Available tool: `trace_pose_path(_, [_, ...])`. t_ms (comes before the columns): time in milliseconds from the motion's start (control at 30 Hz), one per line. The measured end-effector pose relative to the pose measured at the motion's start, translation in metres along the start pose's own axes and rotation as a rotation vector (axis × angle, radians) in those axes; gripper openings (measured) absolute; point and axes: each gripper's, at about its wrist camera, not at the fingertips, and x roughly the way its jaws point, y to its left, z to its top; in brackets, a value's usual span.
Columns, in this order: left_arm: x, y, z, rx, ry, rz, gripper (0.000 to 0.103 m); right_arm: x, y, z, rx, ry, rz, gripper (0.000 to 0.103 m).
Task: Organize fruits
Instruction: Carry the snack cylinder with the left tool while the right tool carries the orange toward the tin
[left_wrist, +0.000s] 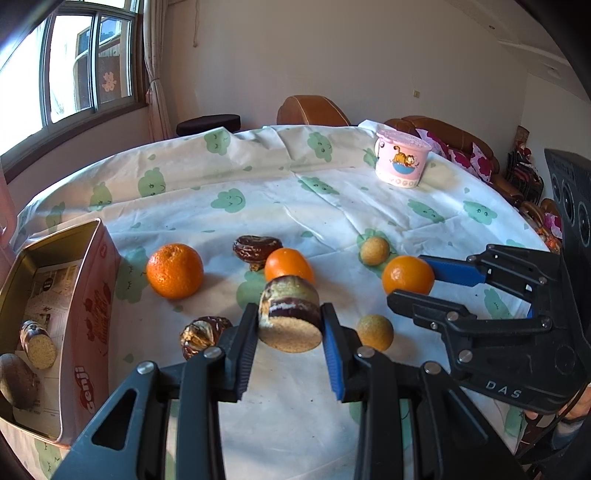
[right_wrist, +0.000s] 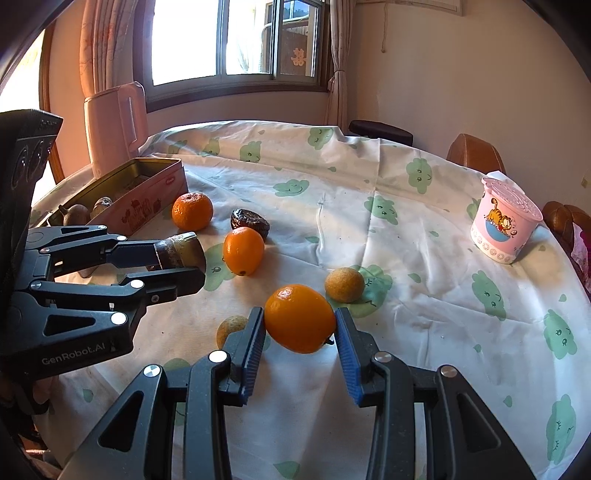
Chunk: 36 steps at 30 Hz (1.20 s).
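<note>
My left gripper (left_wrist: 290, 325) is shut on a brown cut fruit piece (left_wrist: 290, 314) with a tan flat face, held above the table; it also shows in the right wrist view (right_wrist: 179, 251). My right gripper (right_wrist: 300, 326) is shut on an orange (right_wrist: 300, 318), seen in the left wrist view too (left_wrist: 408, 275). On the cloth lie a big orange (left_wrist: 174, 270), another orange (left_wrist: 289, 265), two dark dates (left_wrist: 257, 248) (left_wrist: 203, 334) and two tan round fruits (left_wrist: 374, 251) (left_wrist: 375, 331). A pink open tin (left_wrist: 88, 295) at the left holds brown fruits (left_wrist: 37, 345).
A pink Garfield cup (left_wrist: 402, 158) with a lid stands at the far right of the round table (left_wrist: 295, 192). A pink kettle (right_wrist: 114, 125) stands behind the tin (right_wrist: 147, 192). Chairs and a sofa ring the far side.
</note>
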Motion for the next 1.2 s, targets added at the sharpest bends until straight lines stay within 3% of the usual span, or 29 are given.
trace_pose_path(1200, [-0.025, -0.004, -0.002, 0.005, -0.133, 0.078, 0.035, -0.019, -0.005, -0.002, 0.029, -0.105, -0.03, 0.04])
